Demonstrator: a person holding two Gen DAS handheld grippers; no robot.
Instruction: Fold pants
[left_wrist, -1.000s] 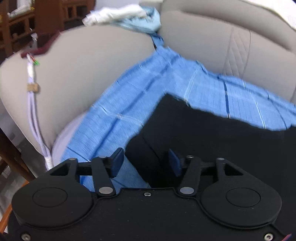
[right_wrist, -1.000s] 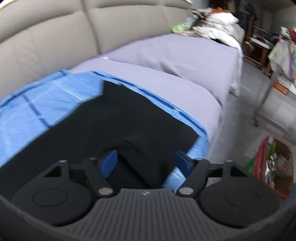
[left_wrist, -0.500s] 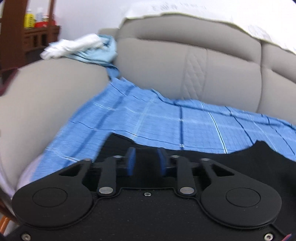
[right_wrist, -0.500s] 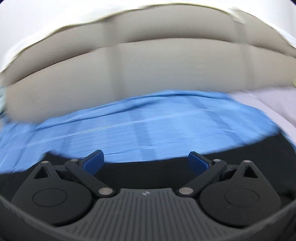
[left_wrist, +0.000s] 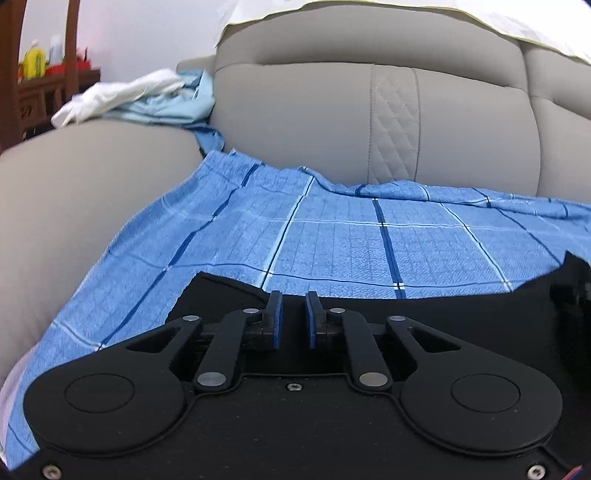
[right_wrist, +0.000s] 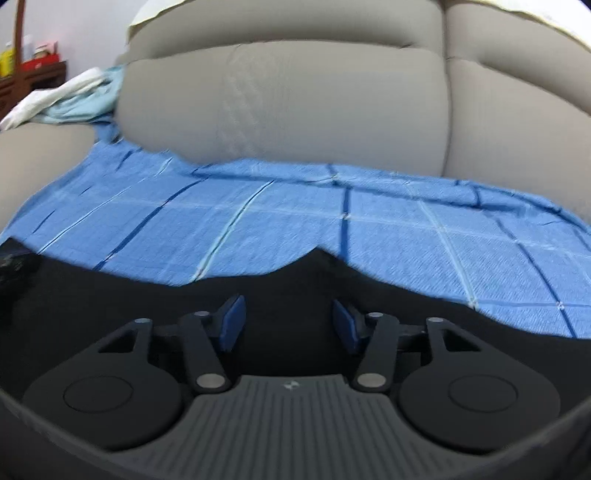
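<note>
Black pants (left_wrist: 443, 314) lie on a blue checked cloth (left_wrist: 332, 240) spread over the sofa seat. Their far edge runs just beyond both grippers. My left gripper (left_wrist: 293, 321) sits at that edge near the pants' left corner. Its jaws are closing, nearly together, with black fabric pinched between the blue pads. In the right wrist view the pants (right_wrist: 110, 295) fill the lower part, with a small peak in their edge ahead. My right gripper (right_wrist: 288, 325) hovers over them. Its jaws are closing but still wide apart, the pads pressing on nothing.
The beige sofa backrest (left_wrist: 314, 122) rises right behind the cloth, and a rounded armrest (left_wrist: 74, 184) bounds the left side. White and pale blue clothes (left_wrist: 122, 96) are heaped on the armrest. A dark wooden shelf (left_wrist: 37, 92) stands at the far left.
The left gripper turned from the armrest toward the backrest and narrowed its jaws on the pants' edge. The right gripper swung from the sofa's right end to face the backrest, its jaws narrowing.
</note>
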